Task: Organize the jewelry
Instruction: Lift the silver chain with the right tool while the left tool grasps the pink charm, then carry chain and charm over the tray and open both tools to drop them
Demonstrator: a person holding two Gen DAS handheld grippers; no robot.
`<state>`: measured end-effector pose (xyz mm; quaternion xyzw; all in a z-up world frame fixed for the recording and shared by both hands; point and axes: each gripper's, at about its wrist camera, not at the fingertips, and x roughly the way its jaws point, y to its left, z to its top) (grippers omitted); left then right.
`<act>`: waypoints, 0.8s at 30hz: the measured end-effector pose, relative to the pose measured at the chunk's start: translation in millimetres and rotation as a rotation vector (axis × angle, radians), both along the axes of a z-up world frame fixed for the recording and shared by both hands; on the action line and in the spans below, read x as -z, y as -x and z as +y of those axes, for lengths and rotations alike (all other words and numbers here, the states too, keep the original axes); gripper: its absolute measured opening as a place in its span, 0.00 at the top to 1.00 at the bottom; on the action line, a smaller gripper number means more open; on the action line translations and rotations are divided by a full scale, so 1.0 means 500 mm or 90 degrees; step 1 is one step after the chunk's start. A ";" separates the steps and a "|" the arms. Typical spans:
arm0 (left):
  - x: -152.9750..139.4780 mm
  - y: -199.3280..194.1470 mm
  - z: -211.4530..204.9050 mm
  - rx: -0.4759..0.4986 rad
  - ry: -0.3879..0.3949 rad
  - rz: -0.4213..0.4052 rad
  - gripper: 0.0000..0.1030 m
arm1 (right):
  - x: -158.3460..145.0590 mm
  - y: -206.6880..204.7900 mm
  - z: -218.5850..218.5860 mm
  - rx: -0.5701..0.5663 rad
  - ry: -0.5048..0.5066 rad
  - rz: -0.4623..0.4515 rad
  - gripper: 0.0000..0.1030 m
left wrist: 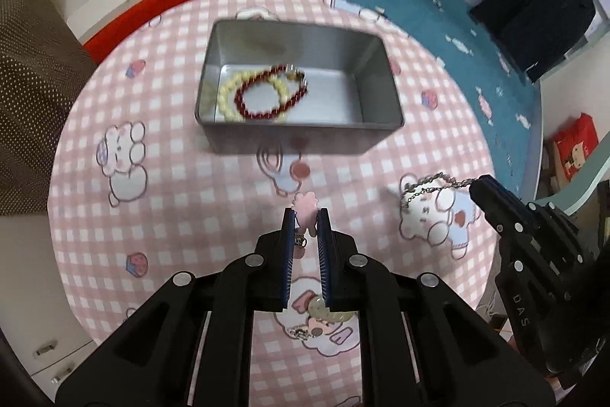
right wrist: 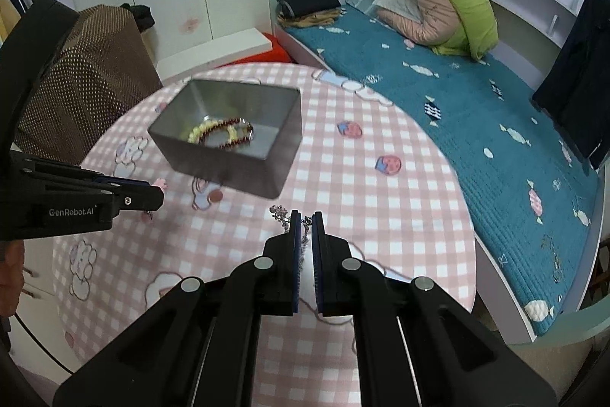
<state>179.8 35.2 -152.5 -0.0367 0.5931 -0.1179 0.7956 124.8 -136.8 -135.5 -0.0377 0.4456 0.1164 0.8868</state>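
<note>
L gripper (left wrist: 305, 216) clamped on pink charm (left wrist: 305, 206), R gripper (right wrist: 306, 218) clamped on silver chain (right wrist: 280, 214), both off the cloth; tin (left wrist: 301, 136) w/ 2 bead bracelets at 12 o'clock from L, 11 from R, long axis crosswise, L looks nearer.

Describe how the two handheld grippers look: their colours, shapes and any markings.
Both grippers are matte black plastic with angular, hollowed arms and round silver pivot pins. Each has two flat fingers lined with blue ribbed pads. The left gripper shows white "GenRobot.AI" lettering on its side in the right wrist view; the right gripper bears the letters "DAS" on its body in the left wrist view. No cables show.
</note>
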 end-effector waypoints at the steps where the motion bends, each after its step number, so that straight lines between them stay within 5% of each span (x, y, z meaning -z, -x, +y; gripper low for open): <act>1: -0.006 -0.003 0.003 -0.004 0.003 -0.003 0.89 | -0.005 -0.003 0.000 0.001 -0.001 -0.004 0.96; 15: -0.082 -0.043 0.020 -0.066 0.125 -0.108 0.89 | -0.108 -0.054 0.028 -0.021 -0.033 -0.086 0.95; 24: -0.101 -0.070 0.006 -0.061 0.121 -0.131 0.89 | -0.168 -0.077 0.050 -0.045 -0.058 -0.134 0.95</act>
